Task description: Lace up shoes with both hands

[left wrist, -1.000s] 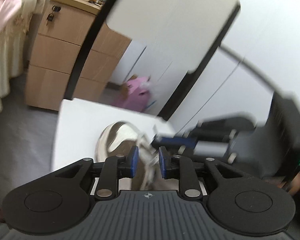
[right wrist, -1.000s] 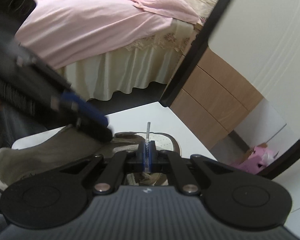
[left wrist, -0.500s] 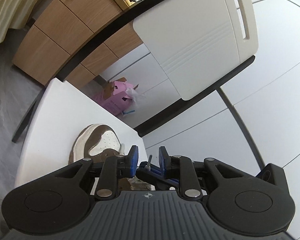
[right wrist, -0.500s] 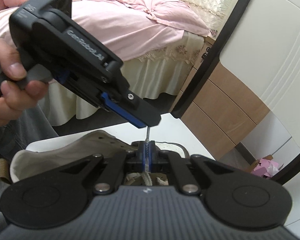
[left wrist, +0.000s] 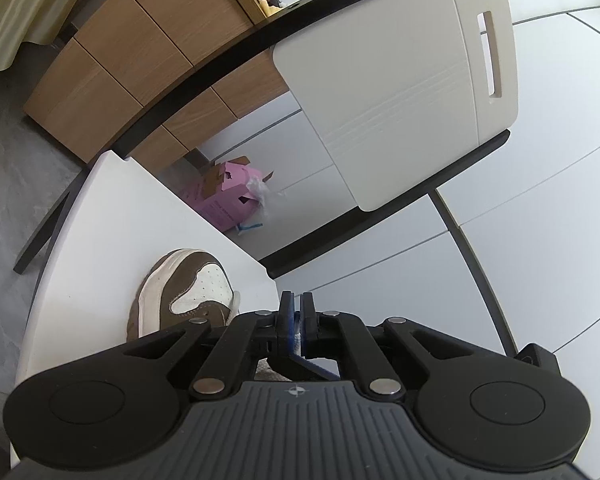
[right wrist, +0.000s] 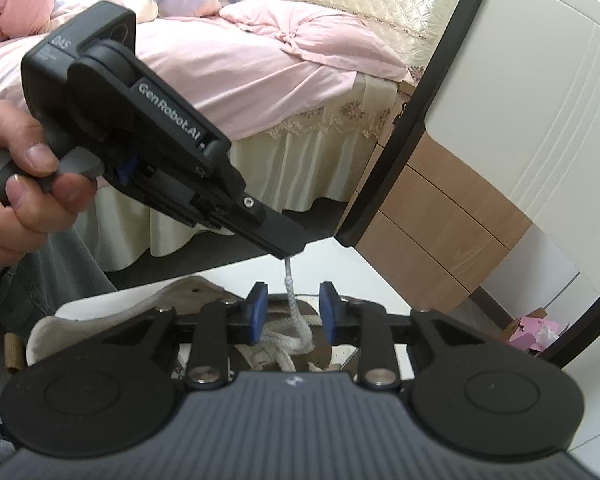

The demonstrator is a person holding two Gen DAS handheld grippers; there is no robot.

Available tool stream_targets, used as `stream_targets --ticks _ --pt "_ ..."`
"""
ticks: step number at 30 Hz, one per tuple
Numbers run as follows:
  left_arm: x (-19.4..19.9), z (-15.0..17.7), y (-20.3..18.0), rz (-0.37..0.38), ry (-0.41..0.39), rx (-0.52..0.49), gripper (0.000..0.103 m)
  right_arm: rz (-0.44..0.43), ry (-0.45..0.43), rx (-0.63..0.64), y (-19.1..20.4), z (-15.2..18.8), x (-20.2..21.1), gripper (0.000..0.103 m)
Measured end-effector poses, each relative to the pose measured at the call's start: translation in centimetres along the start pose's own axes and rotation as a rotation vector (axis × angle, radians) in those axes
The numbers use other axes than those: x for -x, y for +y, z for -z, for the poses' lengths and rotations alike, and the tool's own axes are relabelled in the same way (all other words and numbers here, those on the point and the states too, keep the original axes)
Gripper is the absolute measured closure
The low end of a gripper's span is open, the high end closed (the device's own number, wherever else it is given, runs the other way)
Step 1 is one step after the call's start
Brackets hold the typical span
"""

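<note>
Shoe (left wrist: 184, 292): brown-and-white; lace (right wrist: 296, 316): white, pinched by left hand-held gripper (right wrist: 290, 254)

Your left gripper (right wrist: 290, 254) pinches the white woven shoelace (right wrist: 296, 316); your right gripper (right wrist: 292, 312) has just opened around it.

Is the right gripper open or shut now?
Open. The right gripper has just been opening; its pads stand apart, clear of the lace between them.

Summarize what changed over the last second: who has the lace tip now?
Handoff: left gripper came in from above, its jaws just closing on the lace tip. Right gripper, shut on it before, just opened; the lace stands free between its pads. Brown-and-white sneaker stayed on the white table.
</note>
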State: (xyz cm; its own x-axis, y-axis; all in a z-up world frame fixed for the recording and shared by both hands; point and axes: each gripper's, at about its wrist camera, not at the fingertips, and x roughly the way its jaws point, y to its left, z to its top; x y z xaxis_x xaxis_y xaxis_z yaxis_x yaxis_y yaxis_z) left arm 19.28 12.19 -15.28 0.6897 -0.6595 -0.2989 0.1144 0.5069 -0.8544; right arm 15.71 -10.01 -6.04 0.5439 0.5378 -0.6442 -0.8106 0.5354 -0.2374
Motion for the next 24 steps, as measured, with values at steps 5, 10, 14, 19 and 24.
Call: stream_targets --ticks 5,10,14,19,24 --pt "0.2 0.0 -0.2 0.005 0.006 -0.008 0.100 -0.007 -0.005 -0.030 -0.3 -0.2 -0.2 0.084" --pt "0.3 0.0 -0.5 -0.007 0.004 -0.025 0.099 -0.035 -0.013 -0.091 -0.9 -0.6 -0.1 0.100" --pt "0.2 0.0 -1.0 -0.035 0.014 -0.063 0.099 -0.009 0.016 -0.127 -1.5 -0.5 -0.3 0.101" --pt "-0.1 -0.1 -1.9 -0.072 0.053 -0.112 0.098 0.095 -0.027 -0.233 -4.1 -0.6 1.3 0.100" --pt "-0.1 0.2 -3.1 -0.092 0.090 -0.181 0.098 0.266 -0.054 -0.354 -8.3 -0.3 4.5 0.100"
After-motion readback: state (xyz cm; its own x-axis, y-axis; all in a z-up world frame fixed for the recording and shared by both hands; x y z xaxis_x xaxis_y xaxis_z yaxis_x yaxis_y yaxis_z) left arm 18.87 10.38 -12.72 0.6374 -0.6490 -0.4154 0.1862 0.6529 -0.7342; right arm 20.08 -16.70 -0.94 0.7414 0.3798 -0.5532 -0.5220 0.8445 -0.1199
